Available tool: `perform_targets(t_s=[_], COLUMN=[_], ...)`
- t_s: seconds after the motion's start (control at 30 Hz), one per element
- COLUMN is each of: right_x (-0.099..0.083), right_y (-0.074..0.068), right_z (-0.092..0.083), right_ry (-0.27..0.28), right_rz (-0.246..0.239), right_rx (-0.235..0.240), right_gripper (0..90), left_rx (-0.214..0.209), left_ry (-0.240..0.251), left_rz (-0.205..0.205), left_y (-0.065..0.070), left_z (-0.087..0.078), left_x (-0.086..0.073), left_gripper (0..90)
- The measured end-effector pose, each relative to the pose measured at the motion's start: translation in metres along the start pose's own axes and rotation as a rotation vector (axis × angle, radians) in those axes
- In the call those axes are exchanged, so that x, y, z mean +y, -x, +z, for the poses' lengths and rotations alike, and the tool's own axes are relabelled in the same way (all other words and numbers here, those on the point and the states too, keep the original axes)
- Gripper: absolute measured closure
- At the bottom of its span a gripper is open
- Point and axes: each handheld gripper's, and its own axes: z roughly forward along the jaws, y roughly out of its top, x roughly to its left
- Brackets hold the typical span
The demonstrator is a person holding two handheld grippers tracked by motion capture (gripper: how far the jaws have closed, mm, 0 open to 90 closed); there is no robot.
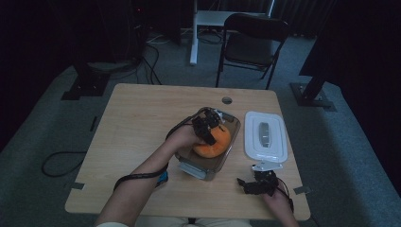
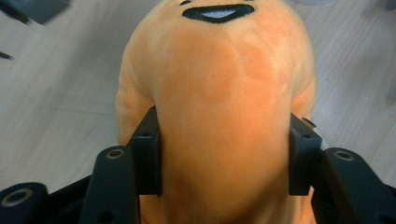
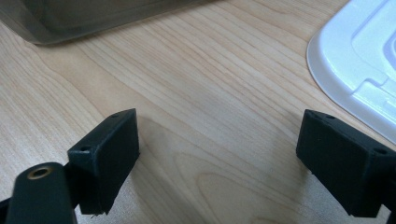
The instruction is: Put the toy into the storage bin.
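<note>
High view: light wood worktop in the middle of the frame, rounded corners, a small round hole near its far edge. Grey carpet floor around it, dim room. Black folding chair at upper centre, white desk leg just left of it, dark stands at upper left and at right, cables on the floor at upper left and lower left. On the worktop, centre right, a clear rectangular container; an orange plush toy sits inside it. Just right of the container, apart from it, a white lid lies flat, with a grey oval in its middle. Left gripper reaches into the container from the lower left, over the toy. Left gripper view: the toy is soft, fuzzy, rounded orange, with a black stitched mouth showing white inside at the top of the frame; wood grain lies behind it. The toy's body sits between the two jaws, each pad against its flank, pinching it lightly. Right gripper rests low at the lower right of the high view, near the lid's near end. Right gripper view: jaws spread wide over bare wood, nothing between them; lid edge at upper right, container wall at upper left.
</note>
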Motion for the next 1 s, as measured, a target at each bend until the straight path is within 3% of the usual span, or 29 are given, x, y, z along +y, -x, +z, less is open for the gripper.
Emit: perform_targets(t_s=[0.2, 0.47, 0.6, 0.87, 1.0], right_x=[0.0, 0.0, 0.0, 0.0, 0.0], right_y=[0.0, 0.0, 0.0, 0.0, 0.0], right_z=[0.0, 0.0, 0.0, 0.0, 0.0], right_ry=[0.001, 0.001, 0.001, 0.002, 0.001], right_rz=[-0.002, -0.003, -0.003, 0.0, -0.003], right_rx=[0.0, -0.001, -0.001, 0.0, -0.002], right_gripper=[12.7, 12.7, 12.7, 12.7, 12.6], left_rx=[0.018, 0.009, 0.008, 0.0, 0.009], left_ry=[-0.034, -0.035, -0.028, 0.005, 0.014], left_rz=[0.039, -0.013, -0.017, -0.05, -0.04], left_y=[0.005, 0.003, 0.004, 0.004, 0.007], left_z=[0.003, 0.001, -0.001, -0.011, -0.014], left_x=[0.003, 0.002, -0.001, -0.007, -0.012], left_gripper=[37.9, 25.2, 20.7, 17.2, 17.2])
